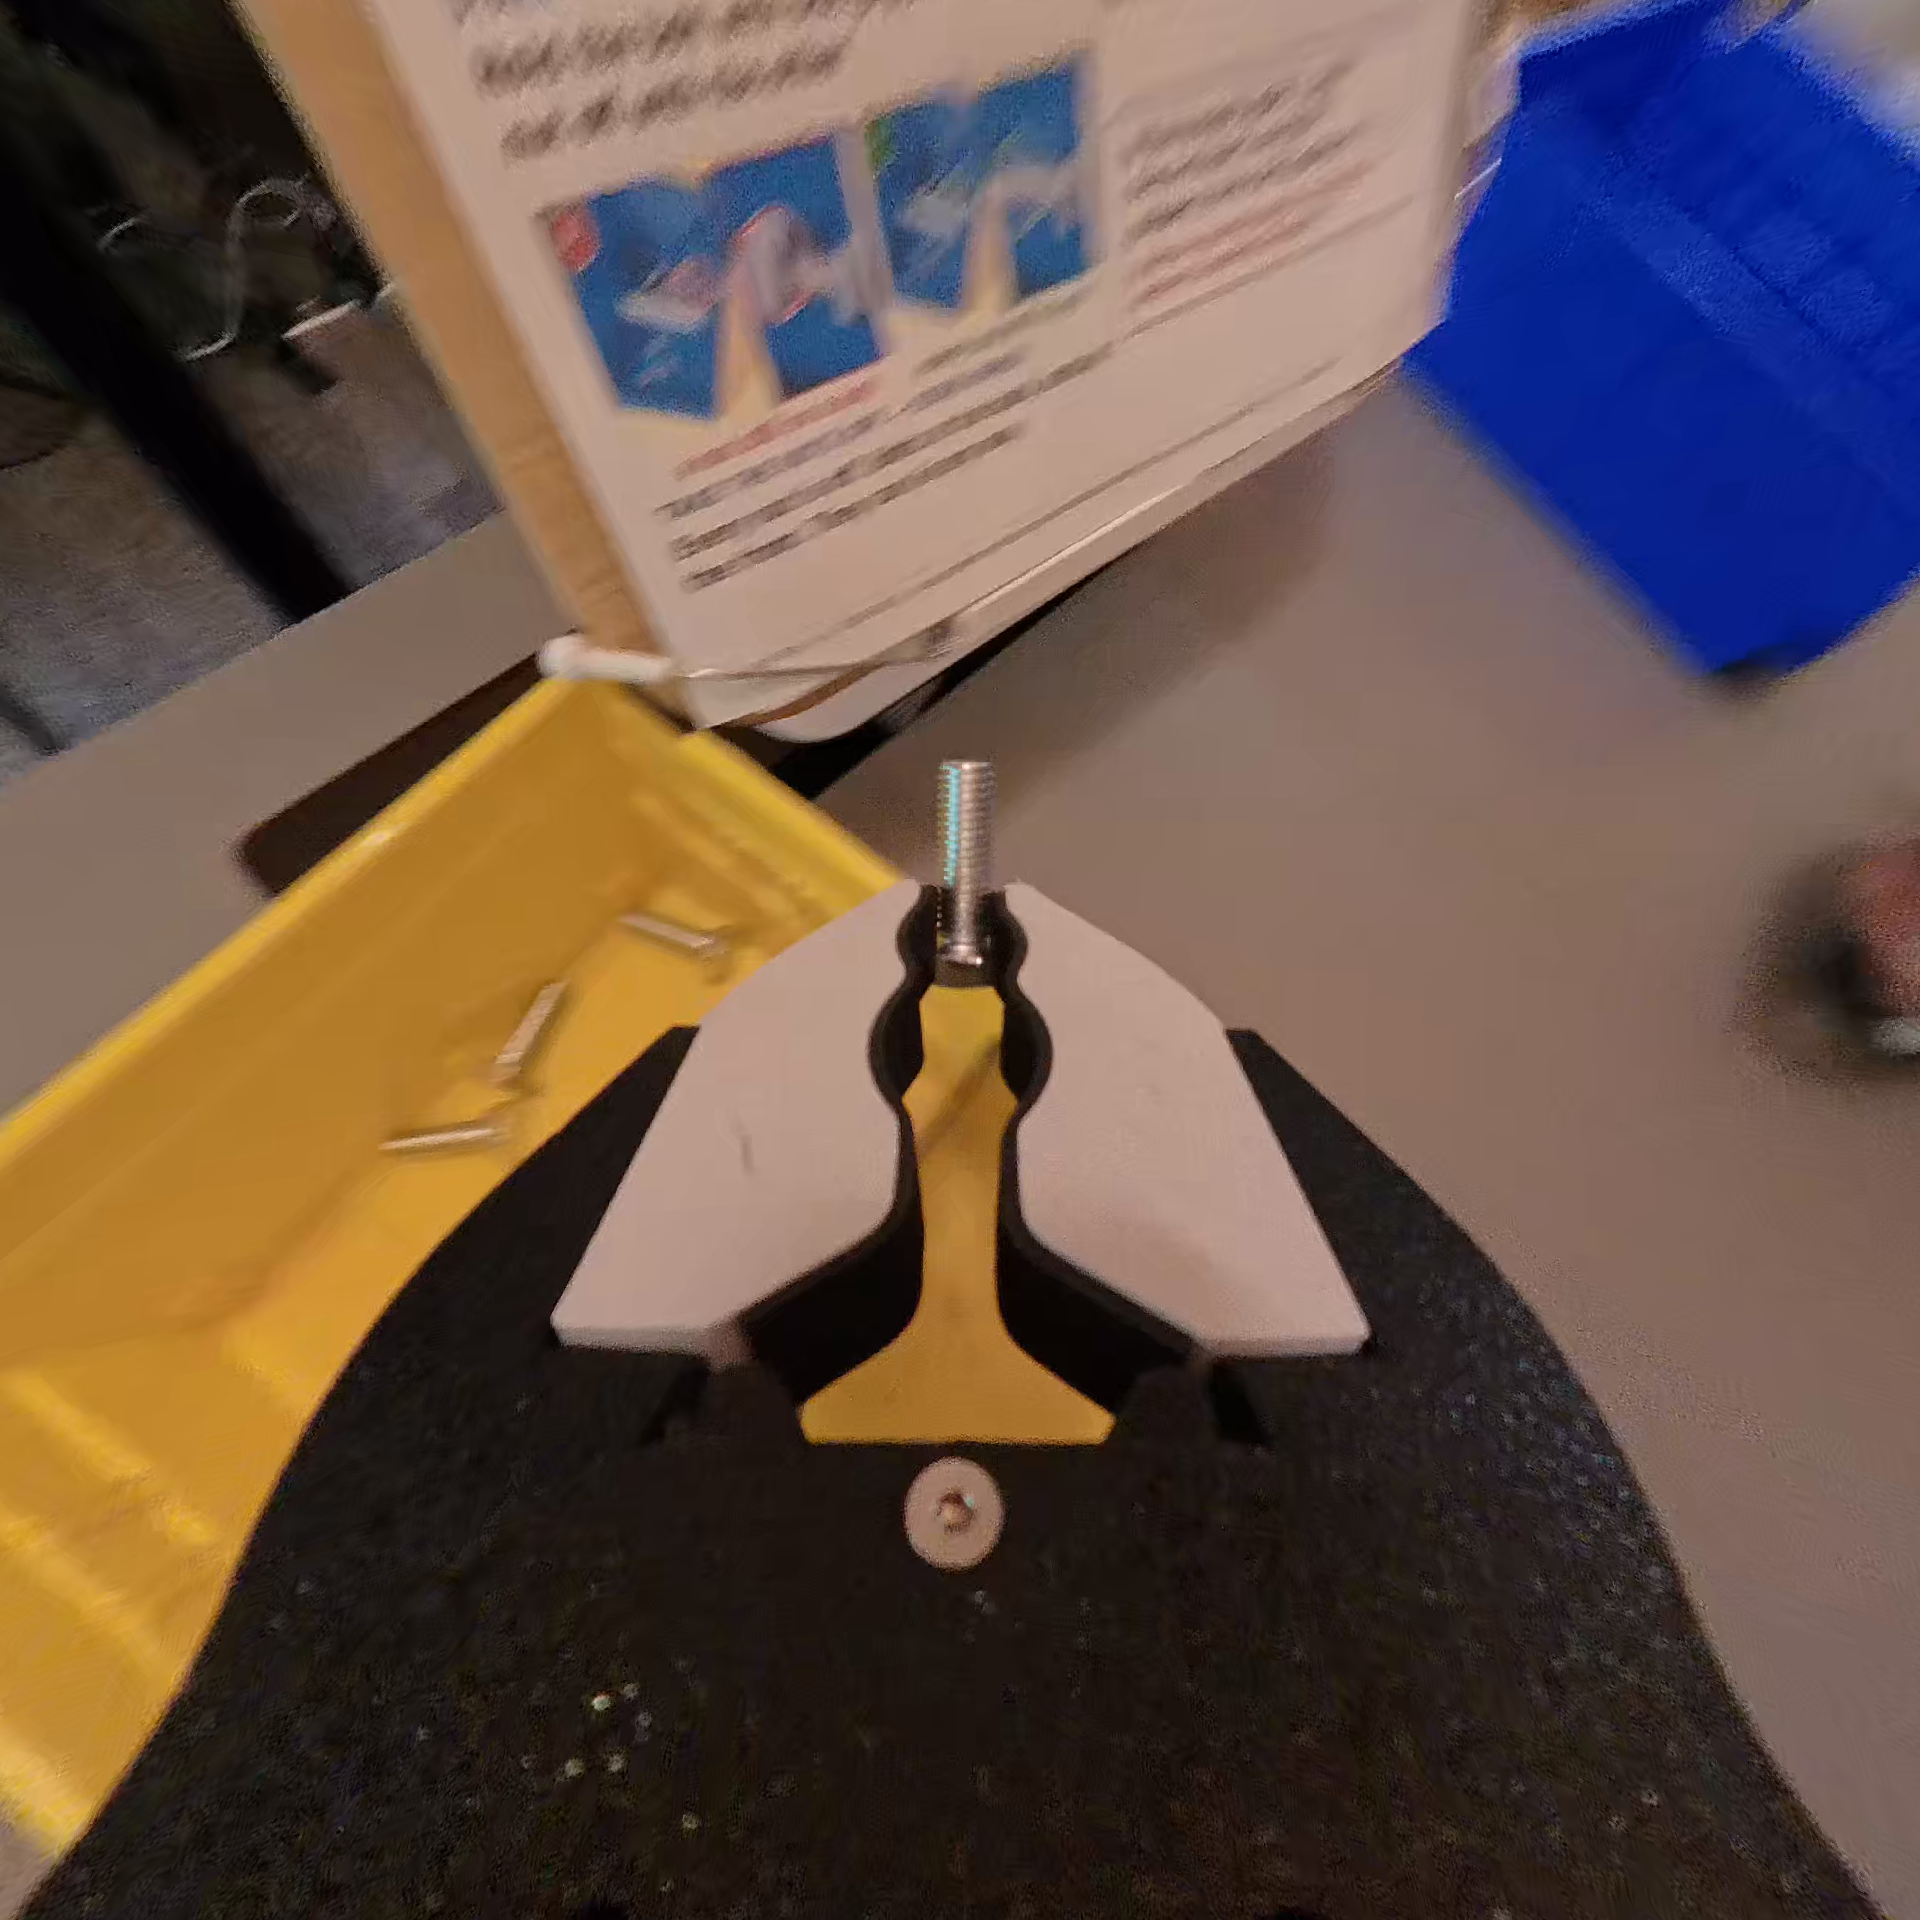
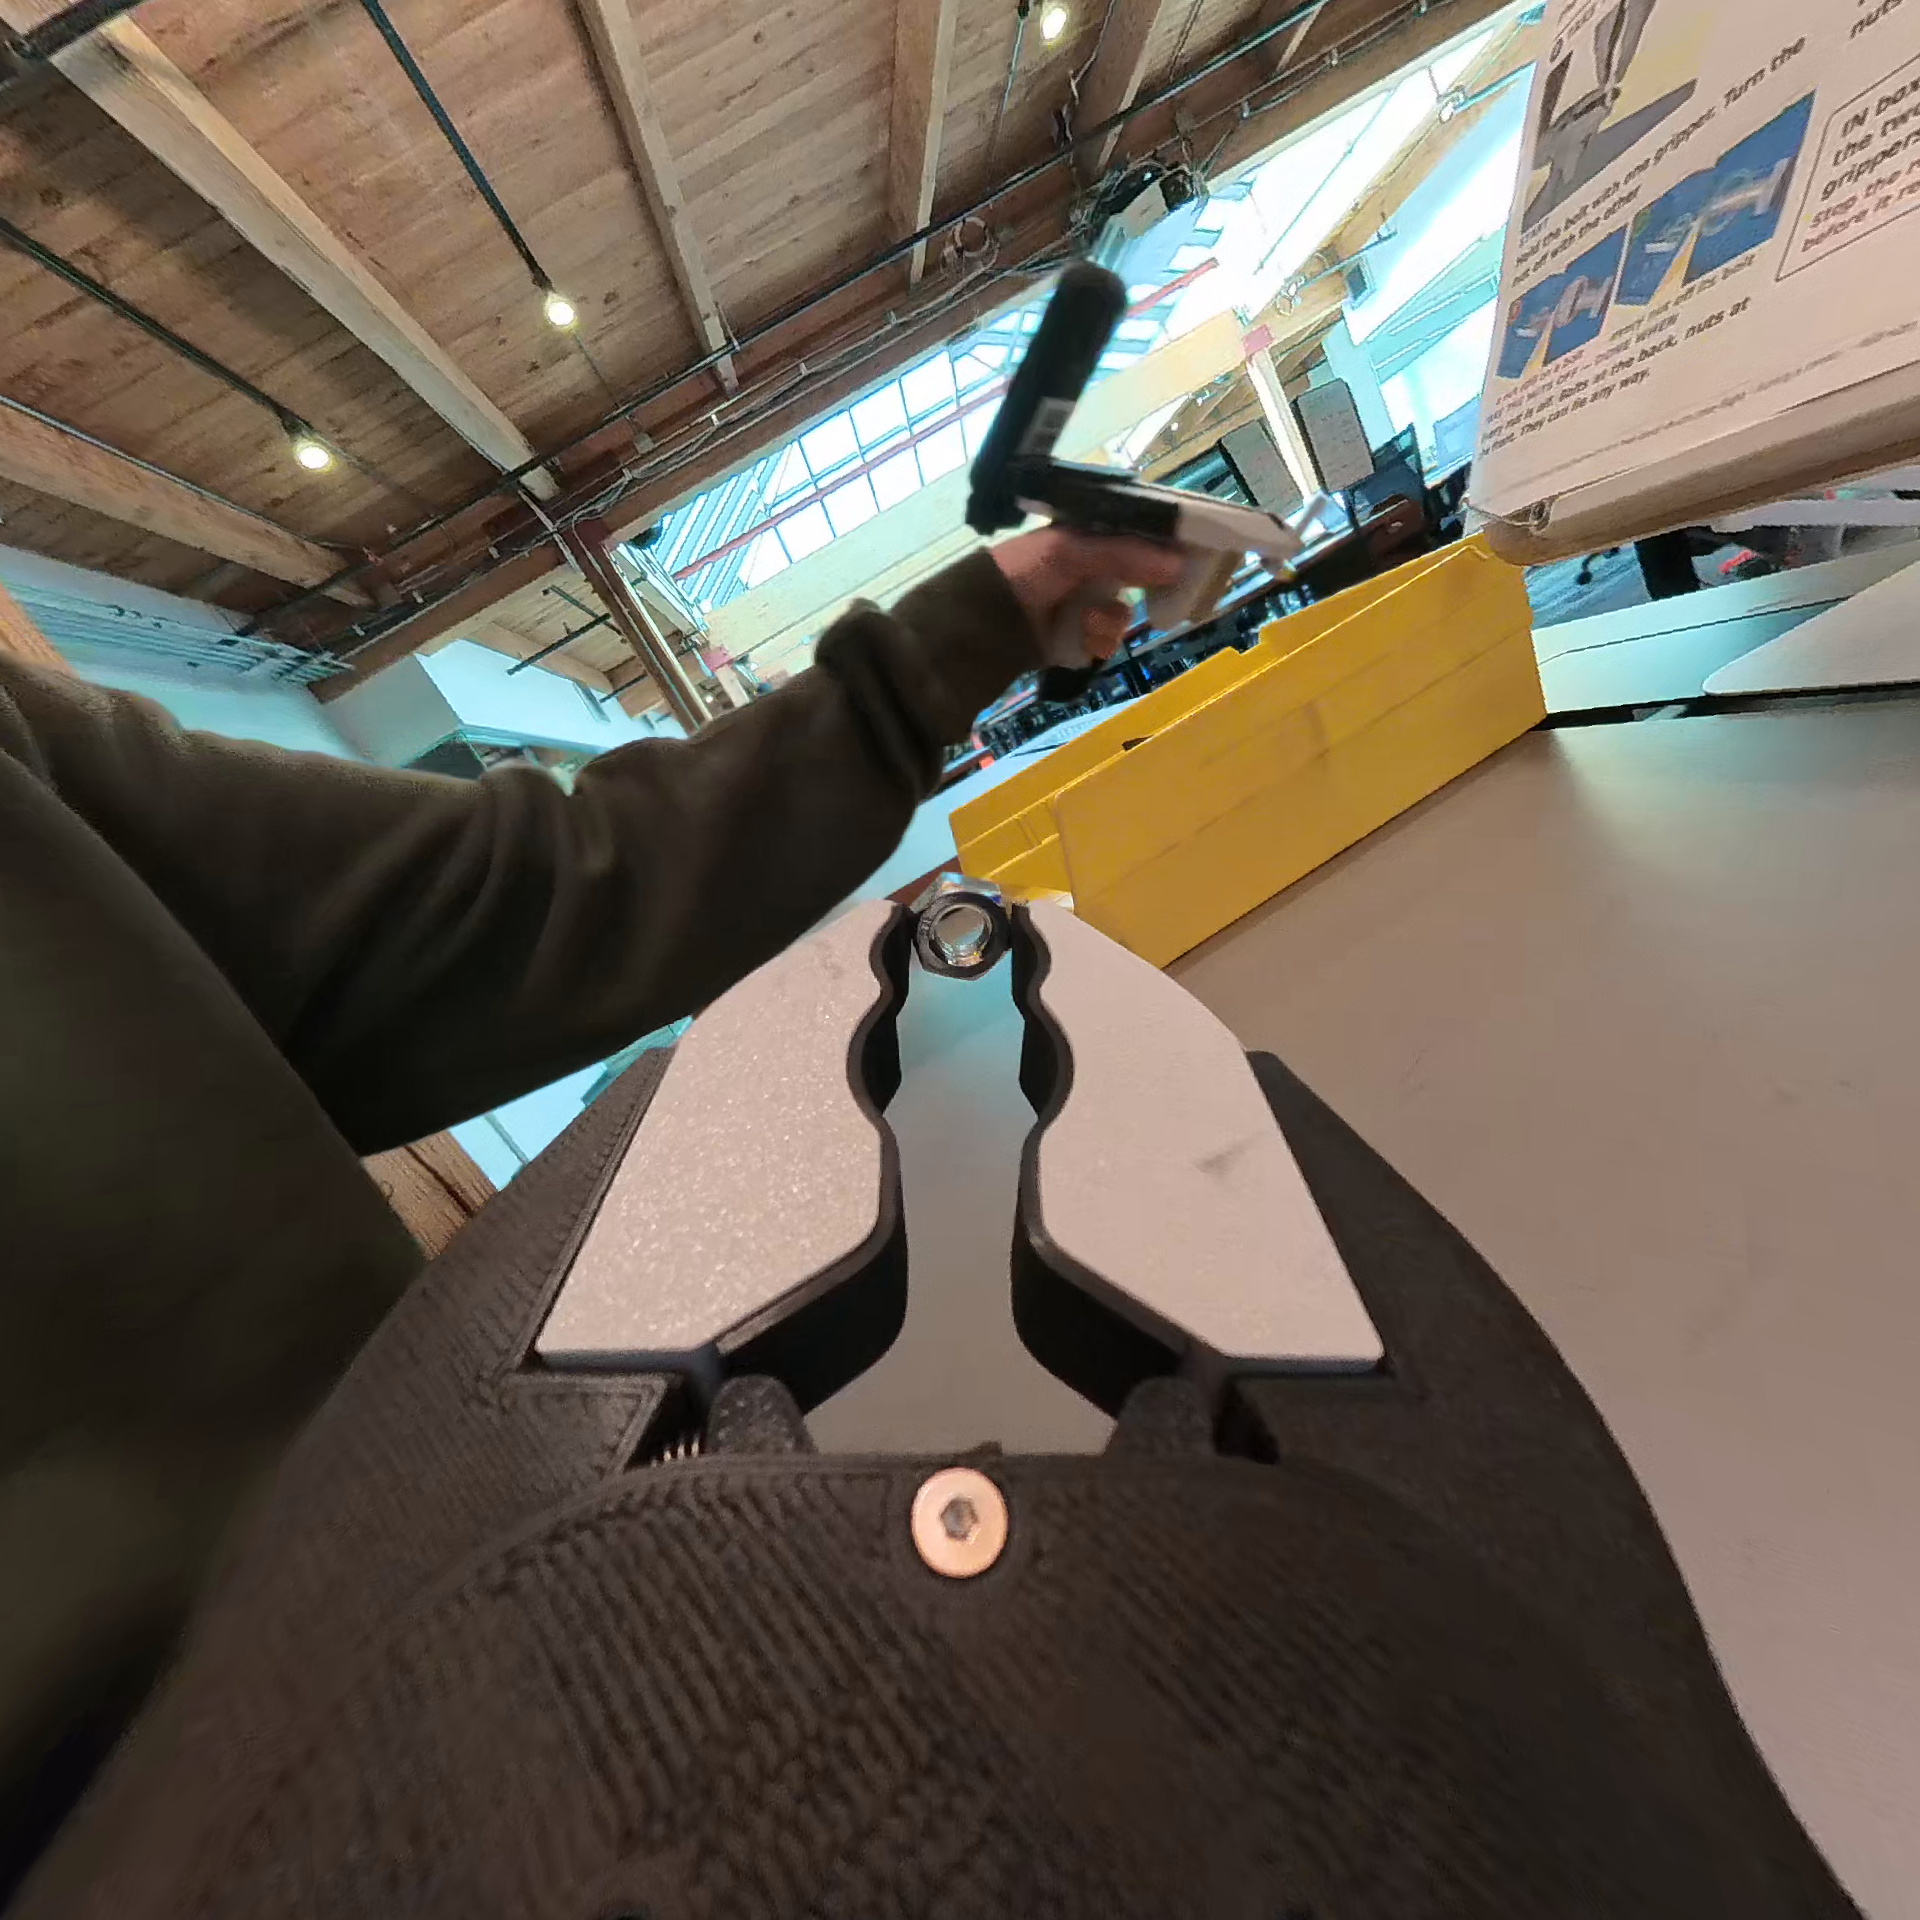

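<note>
We note left gripper (image 1: 964, 914) clenched on bolt (image 1: 964, 842), threaded shank pointing far along the fingers, above yellow bin (image 1: 312, 1091) right rim. Right gripper (image 2: 958, 920) pinches nut (image 2: 956, 933), bore facing camera.

A smooth grey table (image 1: 1351, 935) carries everything here. On it sits a yellow bin (image 1: 312, 1091) with a few silver bolts (image 1: 530, 1029) lying loose on its floor, and just behind the bin stands a printed cardboard sheet (image 1: 883, 312), its lower edge close to the bin's far rim. A blue bin (image 1: 1683, 343) rests further back on the table, well apart from the yellow one.
</note>
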`<state>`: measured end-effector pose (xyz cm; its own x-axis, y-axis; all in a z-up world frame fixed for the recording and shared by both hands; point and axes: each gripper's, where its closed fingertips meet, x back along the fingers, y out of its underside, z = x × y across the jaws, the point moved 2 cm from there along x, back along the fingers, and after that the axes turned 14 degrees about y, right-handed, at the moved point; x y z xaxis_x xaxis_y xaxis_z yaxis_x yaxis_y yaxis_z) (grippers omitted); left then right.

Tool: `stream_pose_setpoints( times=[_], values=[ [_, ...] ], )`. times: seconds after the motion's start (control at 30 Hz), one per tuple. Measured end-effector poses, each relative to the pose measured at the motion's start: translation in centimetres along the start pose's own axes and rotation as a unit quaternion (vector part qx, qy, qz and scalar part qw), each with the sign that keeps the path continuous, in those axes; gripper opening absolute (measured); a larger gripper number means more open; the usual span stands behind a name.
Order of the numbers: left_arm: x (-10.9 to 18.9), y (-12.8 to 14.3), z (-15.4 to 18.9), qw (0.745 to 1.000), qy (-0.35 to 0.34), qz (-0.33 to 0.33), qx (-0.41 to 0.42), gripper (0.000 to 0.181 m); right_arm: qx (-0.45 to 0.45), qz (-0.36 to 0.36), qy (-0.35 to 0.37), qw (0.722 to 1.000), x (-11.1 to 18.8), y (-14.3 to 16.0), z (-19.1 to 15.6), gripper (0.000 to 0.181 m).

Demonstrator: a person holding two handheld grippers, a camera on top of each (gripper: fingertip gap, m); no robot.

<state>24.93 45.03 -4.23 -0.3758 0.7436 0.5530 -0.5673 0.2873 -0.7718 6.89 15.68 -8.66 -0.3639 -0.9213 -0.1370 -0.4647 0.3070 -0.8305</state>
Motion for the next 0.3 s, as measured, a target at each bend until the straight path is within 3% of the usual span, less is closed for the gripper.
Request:
stream_pose_setpoints(
  times=[0.03,0.17,0.3],
  values=[
    [0.3,-0.2,2.2,0.999,0.029,0.024,0.007,0.009,0.005,-0.001,0.0,1.0,0.0,0.0,-0.1,0.019],
    [-0.2,1.5,10.6,0.991,0.124,0.056,0.014,0.009,0.021,-0.001,0.008,1.0,-0.1,0.1,-0.3,0.019],
    [-3.7,7.1,16.8,0.989,0.136,-0.044,-0.024,0.009,0.054,0.006,0.027,0.998,0.1,0.0,-0.2,0.019]
  ],
)
